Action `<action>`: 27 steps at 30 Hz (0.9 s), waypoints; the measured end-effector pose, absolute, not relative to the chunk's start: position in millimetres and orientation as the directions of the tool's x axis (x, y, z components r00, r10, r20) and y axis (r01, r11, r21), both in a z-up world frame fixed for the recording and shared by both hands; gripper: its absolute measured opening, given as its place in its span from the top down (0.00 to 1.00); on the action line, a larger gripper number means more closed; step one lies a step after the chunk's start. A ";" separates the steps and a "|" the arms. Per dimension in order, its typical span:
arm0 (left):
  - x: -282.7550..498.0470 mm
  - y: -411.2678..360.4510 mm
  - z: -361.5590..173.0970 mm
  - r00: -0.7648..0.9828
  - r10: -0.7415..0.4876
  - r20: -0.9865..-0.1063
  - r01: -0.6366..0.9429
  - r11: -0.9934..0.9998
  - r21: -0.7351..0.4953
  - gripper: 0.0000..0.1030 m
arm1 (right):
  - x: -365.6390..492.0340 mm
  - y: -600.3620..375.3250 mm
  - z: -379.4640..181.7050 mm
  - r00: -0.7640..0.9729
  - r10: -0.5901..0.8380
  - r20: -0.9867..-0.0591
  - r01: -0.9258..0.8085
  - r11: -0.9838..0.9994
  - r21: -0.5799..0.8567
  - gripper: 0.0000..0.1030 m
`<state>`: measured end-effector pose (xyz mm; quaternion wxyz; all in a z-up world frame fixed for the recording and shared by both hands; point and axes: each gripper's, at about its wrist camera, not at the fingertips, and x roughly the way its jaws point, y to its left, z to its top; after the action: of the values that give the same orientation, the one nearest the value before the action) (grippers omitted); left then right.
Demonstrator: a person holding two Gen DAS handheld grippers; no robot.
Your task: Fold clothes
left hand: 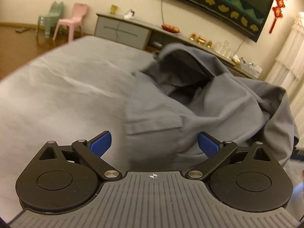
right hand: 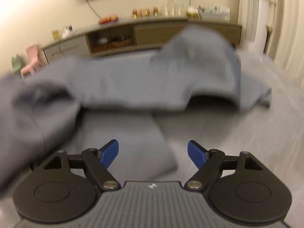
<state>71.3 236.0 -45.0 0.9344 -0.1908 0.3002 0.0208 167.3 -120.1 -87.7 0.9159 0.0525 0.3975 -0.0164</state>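
Where the grey garment [left hand: 199, 102] lies on the bed [left hand: 57, 87], it is an unfolded, rumpled heap of plain blue-grey cloth, slightly darker than the pale grey sheet under it. From the left wrist camera one part rears up in a hollow arch with a dark opening facing the camera, and a flat stitched hem or panel runs across the lower cloth just ahead of the left gripper [left hand: 154, 144]. That gripper's jaws are spread wide, its blue pads [left hand: 101, 142] clear of the fabric on both sides, gripping nothing. From the right wrist camera the garment [right hand: 133, 83] is blurred but reads as a long band stretched crosswise over the bed, its long axis running left to right across the view, with a raised hump toward the right and a flatter flap trailing out beyond it at the right end. A further bulk of cloth hangs close to the lens at the left edge, a seam line visible down it. A flat piece extends toward the right gripper [right hand: 153, 154], whose jaws are likewise parted and empty, hovering above the cloth and sheet. Which end is collar or hem cannot be told. Behind the bed stands a long low sideboard [right hand: 144, 32] against the wall, and a pink chair [left hand: 71, 21] stands on the floor.
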 end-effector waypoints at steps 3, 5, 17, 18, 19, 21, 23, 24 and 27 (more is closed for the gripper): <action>88.5 232.6 -28.2 0.837 -0.073 -0.542 -0.129 0.937 -0.326 0.87 | 172.4 -107.9 -102.5 0.680 -0.004 -0.733 0.046 0.998 0.038 0.29; 100.5 231.0 -14.0 0.851 -0.067 -0.521 -0.113 0.945 -0.307 1.00 | 175.3 -98.9 -101.9 0.700 0.016 -0.714 -0.007 1.000 0.015 0.91; 88.8 359.1 169.3 0.948 0.191 -0.254 -0.270 0.905 -0.328 1.00 | 86.8 -223.6 79.2 0.945 -0.217 -0.244 0.279 0.924 0.260 0.97; 91.0 366.6 168.1 0.934 0.226 -0.276 -0.309 0.900 -0.307 1.00 | 87.6 -242.0 76.7 0.922 -0.276 -0.270 0.345 0.902 0.258 0.97; 92.6 374.8 158.5 0.912 0.256 -0.320 -0.350 0.892 -0.284 1.00 | 90.4 -260.5 70.9 0.894 -0.328 -0.306 0.409 0.876 0.255 0.97; 93.2 391.9 127.4 0.853 0.295 -0.430 -0.424 0.873 -0.241 1.00 | 101.5 -294.7 43.0 0.826 -0.368 -0.427 0.505 0.820 0.271 0.97; 87.6 400.0 88.9 0.809 0.246 -0.533 -0.406 0.890 -0.205 1.00 | 111.5 -315.1 11.6 0.759 -0.357 -0.544 0.560 0.783 0.268 0.97; 80.7 400.0 72.9 0.792 0.223 -0.568 -0.390 0.901 -0.189 1.00 | 115.2 -319.5 -2.9 0.729 -0.327 -0.601 0.566 0.781 0.262 0.97; 33.9 393.7 49.1 0.808 0.144 -0.571 -0.288 0.942 -0.170 1.00 | 135.2 -299.6 -17.4 0.698 -0.210 -0.684 0.435 0.884 0.172 0.95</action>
<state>33.9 393.7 49.1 0.9426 -0.1252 0.2876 0.1146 135.2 -299.6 -17.4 0.9071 0.1626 0.3452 -0.1778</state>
